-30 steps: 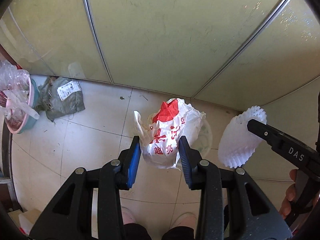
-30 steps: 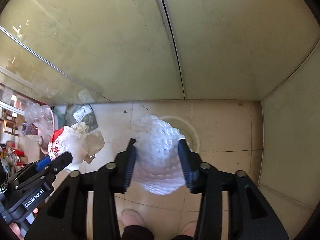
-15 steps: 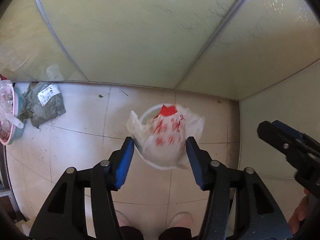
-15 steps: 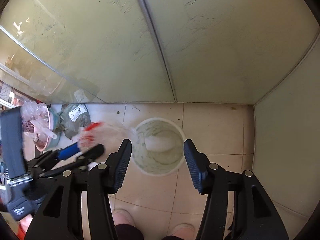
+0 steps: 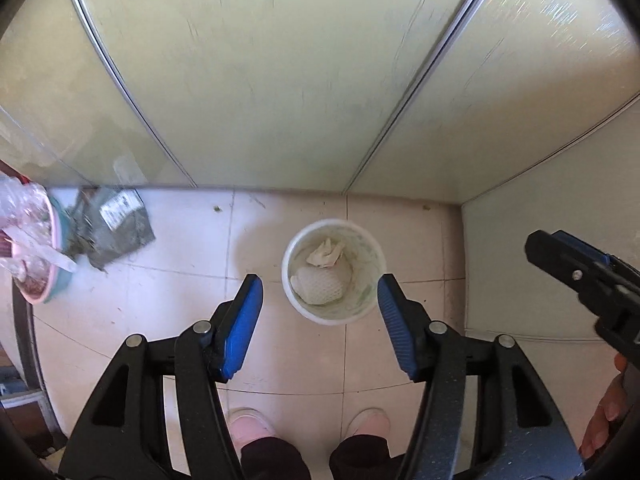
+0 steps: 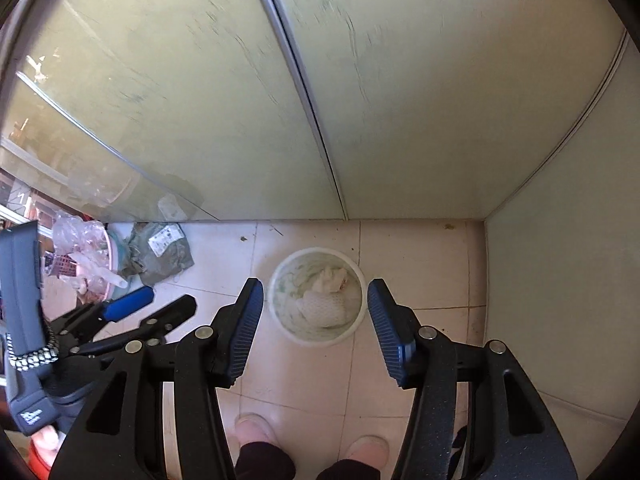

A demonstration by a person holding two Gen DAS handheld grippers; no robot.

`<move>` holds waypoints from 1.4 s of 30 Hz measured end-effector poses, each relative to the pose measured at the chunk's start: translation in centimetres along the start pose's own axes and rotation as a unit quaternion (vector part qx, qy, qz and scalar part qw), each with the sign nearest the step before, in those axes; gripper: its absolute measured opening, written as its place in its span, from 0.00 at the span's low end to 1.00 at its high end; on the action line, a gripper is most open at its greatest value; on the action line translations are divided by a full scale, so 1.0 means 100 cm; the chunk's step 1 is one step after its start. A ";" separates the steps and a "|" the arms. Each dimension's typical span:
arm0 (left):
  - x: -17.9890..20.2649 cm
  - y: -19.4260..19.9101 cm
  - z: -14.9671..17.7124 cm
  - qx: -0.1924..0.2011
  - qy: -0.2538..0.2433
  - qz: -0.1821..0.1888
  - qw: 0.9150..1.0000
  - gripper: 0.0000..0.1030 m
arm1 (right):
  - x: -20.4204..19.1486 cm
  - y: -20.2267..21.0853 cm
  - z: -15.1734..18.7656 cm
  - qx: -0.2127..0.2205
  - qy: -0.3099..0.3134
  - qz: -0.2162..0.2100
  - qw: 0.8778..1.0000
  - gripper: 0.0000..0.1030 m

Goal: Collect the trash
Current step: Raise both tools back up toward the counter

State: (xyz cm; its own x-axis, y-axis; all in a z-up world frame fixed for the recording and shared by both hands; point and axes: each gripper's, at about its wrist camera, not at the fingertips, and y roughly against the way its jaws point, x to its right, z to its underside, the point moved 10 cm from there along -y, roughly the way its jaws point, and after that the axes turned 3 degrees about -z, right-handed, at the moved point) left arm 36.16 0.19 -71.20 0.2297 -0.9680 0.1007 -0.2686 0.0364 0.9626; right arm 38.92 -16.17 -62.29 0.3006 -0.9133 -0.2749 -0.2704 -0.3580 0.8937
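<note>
Bucket (image 5: 370,256) on the tiled floor (image 5: 192,280), seen from the left wrist: it stands just ahead of the left tool (image 5: 320,300), framed between the two blue pads, which are spread wide and hold nothing. Inside lie a white foam net (image 5: 318,286) and a crumpled bag (image 5: 326,252) behind it. The right tool (image 5: 560,256) juts in from the right edge. To the left, a grey packet (image 5: 116,224) lies on the floor beside a pink basin (image 5: 48,280) stuffed with plastic.

From the right wrist, the bucket (image 6: 280,280) sits in the gap ahead of the right tool (image 6: 316,308), whose pads are likewise wide apart and empty. The net (image 6: 324,306) and bag (image 6: 330,278) rest inside. The left tool (image 6: 160,304) shows at lower left, also open, with the packet (image 6: 164,248) and basin (image 6: 110,256) beyond it. Pink slippers (image 6: 252,428) stand at the bottom.
</note>
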 end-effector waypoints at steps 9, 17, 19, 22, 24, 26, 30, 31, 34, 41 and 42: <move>-0.001 0.162 -0.042 0.065 -0.024 0.010 0.998 0.57 | -0.051 0.116 -0.030 0.037 0.014 0.008 0.999 0.49; -0.007 0.323 -0.080 0.148 -0.047 0.025 0.988 0.57 | -0.101 0.250 -0.054 0.104 0.019 0.020 0.994 0.49; -0.008 0.364 -0.088 0.176 -0.056 0.026 0.982 0.60 | -0.115 0.283 -0.059 0.129 0.020 0.024 0.991 0.49; -0.014 0.424 -0.100 0.227 -0.073 0.027 0.971 0.67 | -0.143 0.326 -0.066 0.170 0.018 0.031 0.985 0.49; -0.017 0.462 -0.106 0.257 -0.084 0.029 0.962 0.67 | -0.160 0.353 -0.071 0.198 0.016 0.034 0.979 0.51; -0.018 0.495 -0.111 0.281 -0.093 0.035 0.954 0.69 | -0.177 0.378 -0.072 0.227 0.015 0.039 0.973 0.53; -0.029 0.552 -0.119 0.333 -0.099 0.038 0.937 0.87 | -0.208 0.422 -0.088 0.285 0.021 0.058 0.957 0.62; -0.030 0.563 -0.120 0.344 -0.099 0.039 0.933 0.92 | -0.213 0.432 -0.092 0.294 0.022 0.063 0.953 0.63; -0.031 0.586 -0.126 0.364 -0.099 0.043 0.925 0.99 | -0.221 0.453 -0.101 0.314 0.025 0.070 0.946 0.71; -0.027 0.596 -0.157 0.374 -0.093 0.039 0.922 0.99 | -0.217 0.478 -0.128 0.357 0.029 0.096 0.929 0.89; -0.025 0.594 -0.163 0.374 -0.089 0.038 0.922 0.99 | -0.216 0.477 -0.133 0.358 0.032 0.094 0.928 0.89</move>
State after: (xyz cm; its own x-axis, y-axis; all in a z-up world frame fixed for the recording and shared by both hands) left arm 34.86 8.86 -10.18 0.0446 -0.9976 0.0531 -0.8633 -0.0117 0.5046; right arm 31.69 -10.95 -9.01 0.2336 -0.9676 -0.0957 -0.8557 -0.2513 0.4523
